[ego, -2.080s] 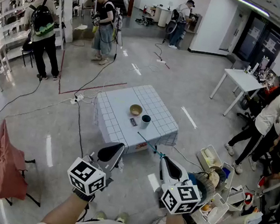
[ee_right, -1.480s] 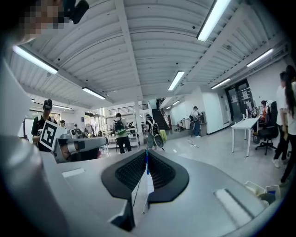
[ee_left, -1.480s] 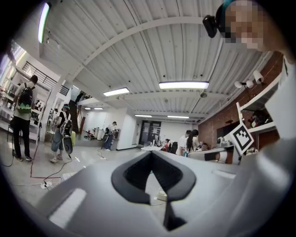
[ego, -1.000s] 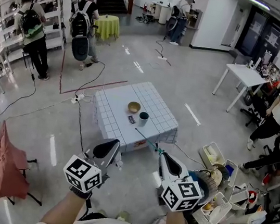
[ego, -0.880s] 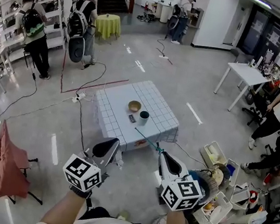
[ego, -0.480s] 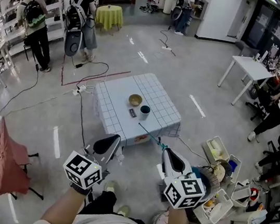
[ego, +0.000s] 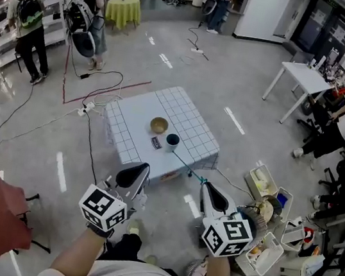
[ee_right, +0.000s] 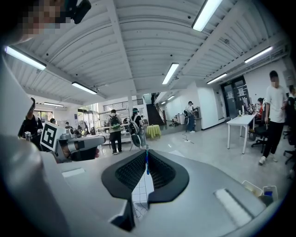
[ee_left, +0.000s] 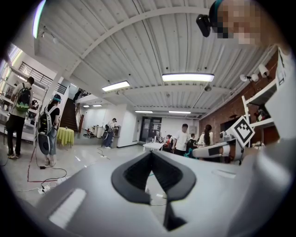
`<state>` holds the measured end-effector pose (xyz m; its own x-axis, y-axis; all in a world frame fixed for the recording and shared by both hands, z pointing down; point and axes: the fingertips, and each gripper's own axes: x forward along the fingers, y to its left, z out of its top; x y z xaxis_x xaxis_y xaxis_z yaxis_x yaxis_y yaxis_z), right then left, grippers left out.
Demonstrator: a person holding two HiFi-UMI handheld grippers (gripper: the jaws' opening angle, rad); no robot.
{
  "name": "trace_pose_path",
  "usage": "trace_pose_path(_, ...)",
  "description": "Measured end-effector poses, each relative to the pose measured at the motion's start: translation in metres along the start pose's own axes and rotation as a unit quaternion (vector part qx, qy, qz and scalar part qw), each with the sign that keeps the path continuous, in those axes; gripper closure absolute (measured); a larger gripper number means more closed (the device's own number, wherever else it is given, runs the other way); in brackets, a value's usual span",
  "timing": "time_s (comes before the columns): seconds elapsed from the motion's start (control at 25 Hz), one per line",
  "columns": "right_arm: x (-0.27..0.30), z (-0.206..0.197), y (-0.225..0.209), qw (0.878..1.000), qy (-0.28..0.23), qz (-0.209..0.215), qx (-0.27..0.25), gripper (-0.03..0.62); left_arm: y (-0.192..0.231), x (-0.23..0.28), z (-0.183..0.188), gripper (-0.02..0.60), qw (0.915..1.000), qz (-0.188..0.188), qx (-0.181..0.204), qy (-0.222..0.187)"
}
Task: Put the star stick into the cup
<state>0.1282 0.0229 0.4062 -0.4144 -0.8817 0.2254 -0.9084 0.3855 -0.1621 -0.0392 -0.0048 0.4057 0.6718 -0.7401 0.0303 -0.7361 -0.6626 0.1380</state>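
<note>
The grey two-jaw left gripper (ego: 133, 174) hangs over bare floor, jaws pressed together on nothing, probably idle so that it stays clear of the stick. Ahead stands the low square table under a white grid-patterned cloth (ego: 189, 114), with open floor on every side. Near its middle sit a tan round bowl (ego: 159, 125) and, just beside it, the dark round cup (ego: 172, 142), mouth up. The right gripper (ego: 209, 195) is clamped on the thin teal star stick (ego: 187, 168), which points forward over the table's near edge, short of the cup. Plastic bins (ego: 263, 181) crowd the floor at right, so straight ahead looks like the freest approach.
</note>
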Motion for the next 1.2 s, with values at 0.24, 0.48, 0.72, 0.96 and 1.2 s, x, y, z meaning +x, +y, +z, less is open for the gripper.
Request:
trace_pose_path(0.24,0.052,0.005,-0.010,1.000,0.016,-0.021,0.001,0.566,0.043,0.038,0.001,0.575,0.9998,-0.021,0.003,0.005)
trace_pose_path(0.48,0.101,0.000,-0.016,0.998,0.037,-0.048,-0.006,0.566,0.084,0.067,-0.009,0.575,0.9989,-0.044,0.003,0.014)
trace_pose_path(0.72,0.120,-0.026,-0.030,0.996,0.065,-0.065,-0.014,0.566,0.091,0.092,-0.035,0.575,0.9978,-0.062,-0.006,0.022)
trace_pose_path(0.96,0.165,-0.035,-0.043,0.992,0.090,-0.082,-0.014,0.566,0.127,0.120,-0.051,0.575,0.9965,-0.072,-0.019,0.037)
trace_pose_path(1.2,0.223,-0.051,-0.063,0.989,0.123,-0.076,-0.017,0.566,0.160,0.157,-0.063,0.575,0.9959,-0.069,-0.023,0.055)
